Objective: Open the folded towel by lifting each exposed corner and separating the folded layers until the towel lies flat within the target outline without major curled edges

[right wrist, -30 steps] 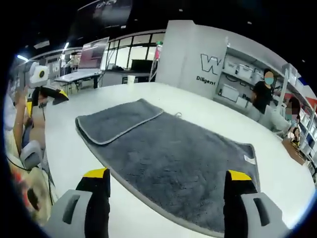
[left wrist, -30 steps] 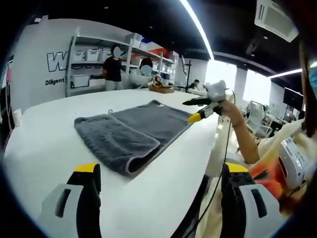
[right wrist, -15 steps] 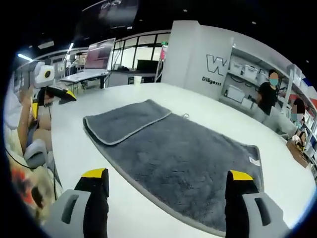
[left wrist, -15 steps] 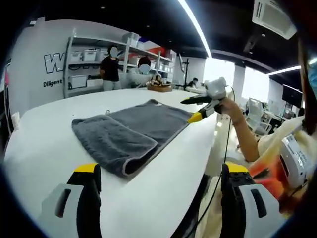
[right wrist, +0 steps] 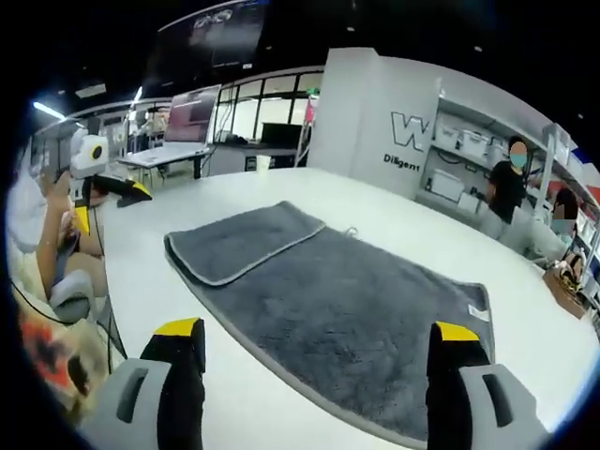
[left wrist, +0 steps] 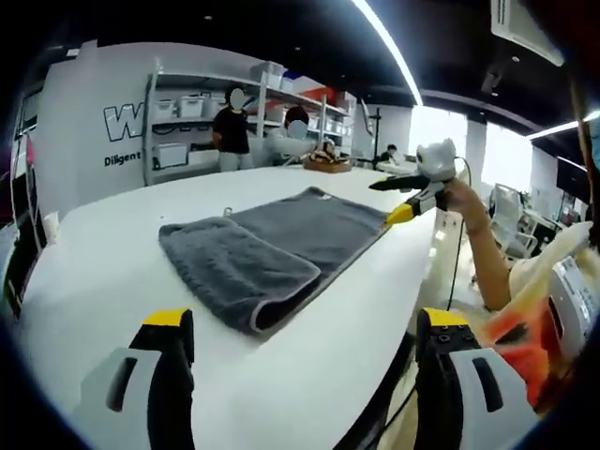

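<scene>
Grey towel (left wrist: 272, 253) spread on a white table (left wrist: 103, 253), 1 end folded back over itself into a double layer, the rest lying single and flat. In the left gripper view, folded end nearest, its rounded fold edge facing the camera; single layer running away toward the far side of the table. In the right gripper view, same towel (right wrist: 347, 319) seen from the other end: flat single layer close in, a small white label at the near right corner, folded flap at the far left with a pale hem along its edge. Left gripper (left wrist: 300, 361) held over the bare table just short of the folded end, jaws spread wide, yellow-tipped, nothing between them, not touching the cloth. Right gripper (right wrist: 319, 375) above the near edge of the flat layer, jaws likewise wide apart and gripping nothing. Right gripper also visible in the left gripper view (left wrist: 398, 199) past the table's right edge, held in a person's hand (left wrist: 461, 195), beside the towel's far corner. Left gripper visible in the right gripper view (right wrist: 105, 194) at the far left, off the table edge. Shelving (left wrist: 202, 117) with bins and 2 people against the back wall.
</scene>
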`<action>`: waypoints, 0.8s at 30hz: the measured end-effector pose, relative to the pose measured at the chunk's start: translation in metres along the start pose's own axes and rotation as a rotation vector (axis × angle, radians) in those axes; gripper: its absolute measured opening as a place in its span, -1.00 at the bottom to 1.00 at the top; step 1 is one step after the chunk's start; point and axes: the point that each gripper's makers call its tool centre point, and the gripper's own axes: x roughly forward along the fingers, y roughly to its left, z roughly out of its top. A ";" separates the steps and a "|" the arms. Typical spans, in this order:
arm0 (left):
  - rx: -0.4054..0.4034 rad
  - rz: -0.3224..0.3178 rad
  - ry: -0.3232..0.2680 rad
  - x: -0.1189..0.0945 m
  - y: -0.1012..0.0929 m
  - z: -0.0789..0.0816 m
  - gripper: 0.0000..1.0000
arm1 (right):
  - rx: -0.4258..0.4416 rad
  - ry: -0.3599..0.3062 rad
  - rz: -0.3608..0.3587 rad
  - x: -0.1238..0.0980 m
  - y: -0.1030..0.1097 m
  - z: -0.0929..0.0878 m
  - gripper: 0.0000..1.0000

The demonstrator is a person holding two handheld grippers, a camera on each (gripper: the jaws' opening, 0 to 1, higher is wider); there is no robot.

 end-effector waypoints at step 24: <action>0.087 0.068 0.084 0.114 -0.004 -0.005 0.35 | -0.035 -0.014 0.059 -0.001 0.011 0.004 0.94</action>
